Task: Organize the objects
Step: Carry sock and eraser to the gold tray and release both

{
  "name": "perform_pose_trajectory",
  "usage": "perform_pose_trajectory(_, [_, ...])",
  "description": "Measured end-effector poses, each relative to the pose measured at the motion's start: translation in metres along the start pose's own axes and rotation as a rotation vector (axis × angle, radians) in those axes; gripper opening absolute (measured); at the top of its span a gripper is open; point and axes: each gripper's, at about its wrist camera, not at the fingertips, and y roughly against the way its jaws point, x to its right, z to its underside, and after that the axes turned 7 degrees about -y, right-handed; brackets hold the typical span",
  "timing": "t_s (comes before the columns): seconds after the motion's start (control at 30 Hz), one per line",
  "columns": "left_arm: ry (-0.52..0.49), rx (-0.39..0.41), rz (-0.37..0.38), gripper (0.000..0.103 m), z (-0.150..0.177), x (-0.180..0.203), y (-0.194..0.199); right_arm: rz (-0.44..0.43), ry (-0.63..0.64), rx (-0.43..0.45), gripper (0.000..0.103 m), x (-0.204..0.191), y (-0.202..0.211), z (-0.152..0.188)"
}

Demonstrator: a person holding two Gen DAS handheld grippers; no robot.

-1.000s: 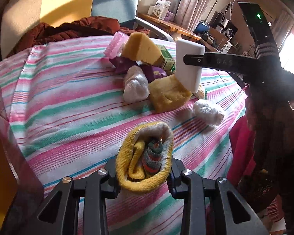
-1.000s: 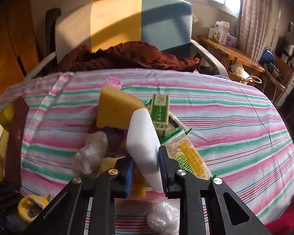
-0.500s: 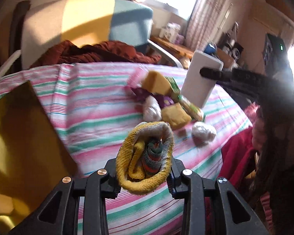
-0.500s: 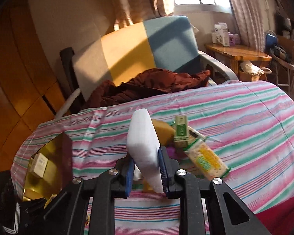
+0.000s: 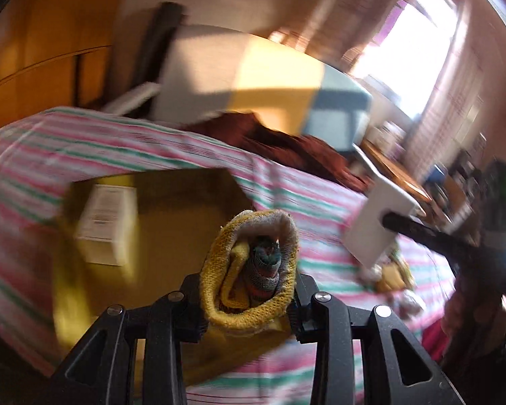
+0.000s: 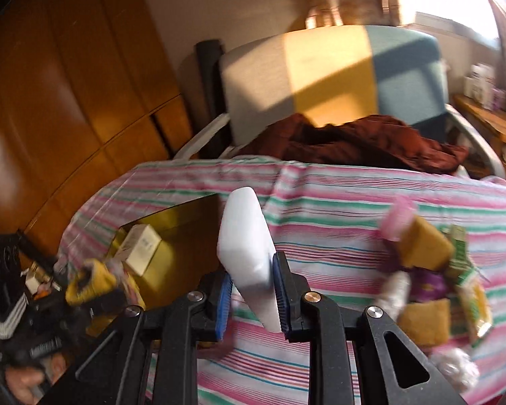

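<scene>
Swung left now, away from the pile of things (image 6: 431, 280) and toward the yellow box (image 5: 172, 236). Left gripper (image 5: 249, 298), with the rolled yellow sock (image 5: 253, 270), now over the open box instead of the striped cloth (image 5: 320, 209). Small white carton (image 5: 106, 224) inside the box now in sight. Right gripper (image 6: 253, 298), with the white block (image 6: 248, 253), now near the box edge, the pile off to its right side. Both views blurry now.
</scene>
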Motion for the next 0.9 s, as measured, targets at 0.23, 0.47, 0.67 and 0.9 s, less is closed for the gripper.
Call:
perform_pose_trajectory(0.23, [0.083,-0.015,-0.107,0.036,0.004,-0.06,-0.004,-0.037,0.053,-0.072,0.024,-0.04,-0.039,-0.006])
perform_pose_trajectory(0.47, [0.136,-0.064,-0.139,0.038,0.022,-0.086,-0.016,-0.046,0.107,-0.131,0.024,-0.07,-0.068,-0.003])
perform_pose_trajectory(0.67, [0.173,-0.08,-0.153,0.063,0.027,-0.1,-0.014,-0.038,0.143,-0.161,0.024,-0.089,-0.09,-0.007])
perform_pose_trajectory(0.9, [0.242,-0.034,-0.154,0.065,0.025,-0.115,0.007,-0.005,0.143,-0.213,0.027,-0.112,-0.126,-0.016])
